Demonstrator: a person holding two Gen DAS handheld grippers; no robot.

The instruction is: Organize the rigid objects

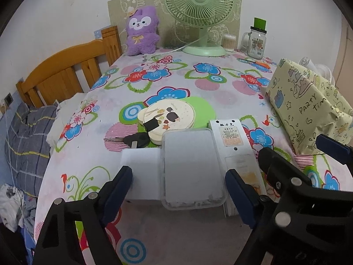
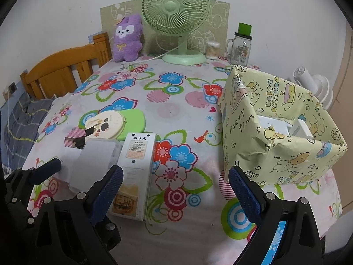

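Observation:
On the flowered tablecloth lie a clear plastic box [image 1: 192,167], a white foam block [image 1: 141,172] left of it, a white remote-like device [image 1: 233,145], a round cream compact [image 1: 169,117] on a green case [image 1: 203,110], and a black key [image 1: 134,141]. My left gripper [image 1: 178,190] is open and empty, its fingers on either side of the near end of the clear box. My right gripper [image 2: 175,187] is open and empty, just right of the white device [image 2: 136,165]. The yellow paper-wrapped box [image 2: 286,132] stands open at right, with white items inside.
A green fan [image 1: 198,15], a purple plush toy [image 1: 141,31], a glass jar with green lid [image 1: 257,39] and a cotton swab holder [image 1: 229,42] stand along the back wall. A wooden bed frame [image 1: 64,75] and bedding lie left of the table.

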